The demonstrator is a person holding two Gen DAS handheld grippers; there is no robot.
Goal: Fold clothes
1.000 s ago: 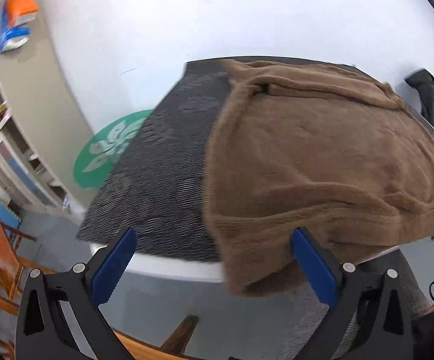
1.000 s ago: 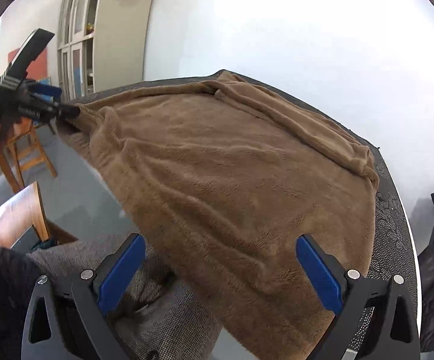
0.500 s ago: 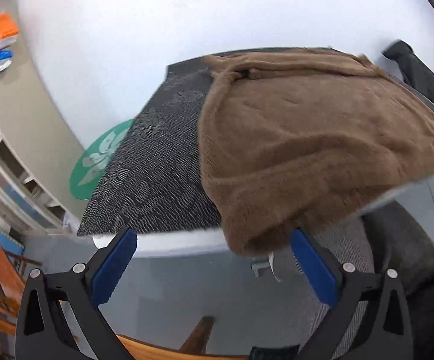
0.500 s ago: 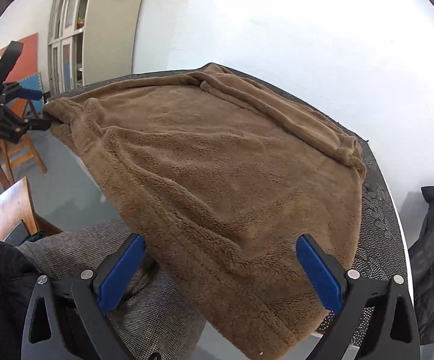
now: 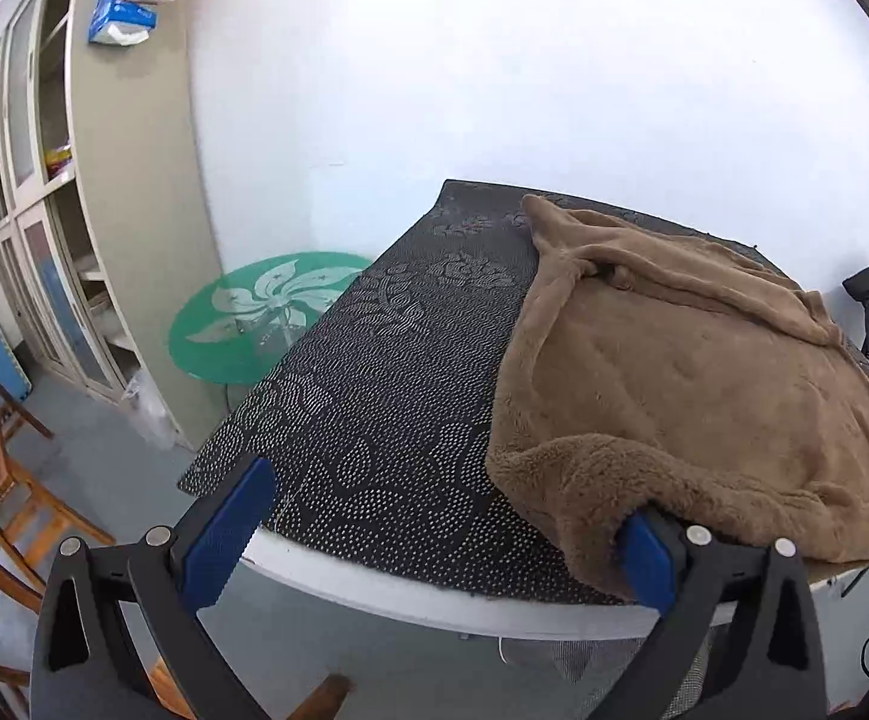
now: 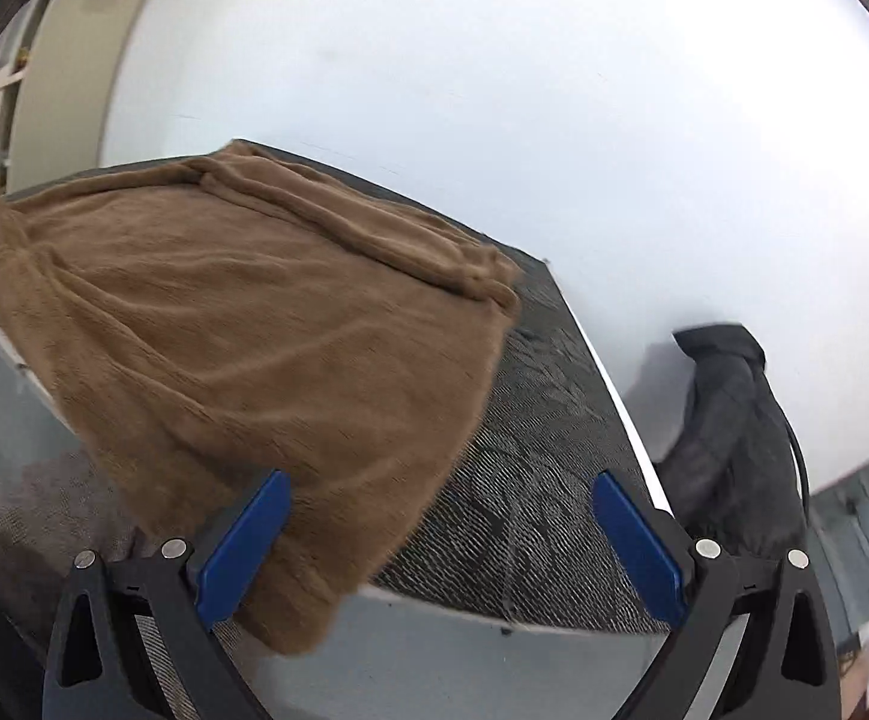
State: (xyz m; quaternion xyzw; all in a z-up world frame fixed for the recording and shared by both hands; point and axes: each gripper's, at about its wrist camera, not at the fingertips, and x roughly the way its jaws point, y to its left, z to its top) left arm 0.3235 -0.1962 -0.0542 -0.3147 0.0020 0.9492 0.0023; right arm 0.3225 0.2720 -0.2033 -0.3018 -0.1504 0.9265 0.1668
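Two grippers face us, each with its blue-padded fingers spread wide and holding nothing. On our left gripper (image 5: 434, 534), the brown fleece garment (image 5: 692, 396) drapes over the tip of the right-hand finger, which sits at the near edge of the tabletop (image 5: 446, 600); the other finger (image 5: 224, 534) hangs free off that edge. On our right gripper (image 6: 440, 540), the left-hand finger (image 6: 242, 546) lies just beside the garment (image 6: 242, 312) where a flap of it hangs over the near edge, though we cannot tell whether the two touch. The garment lies spread across the black patterned mat (image 5: 374, 396) that covers the tabletop, reaching from the far edge to the near one, with the mat bare on either side of it. Beyond the right edge hangs a dark jacket (image 6: 728, 420) (against the white wall). Past the left edge stand a green round table (image 5: 254, 318) and a beige cabinet (image 5: 110, 228).
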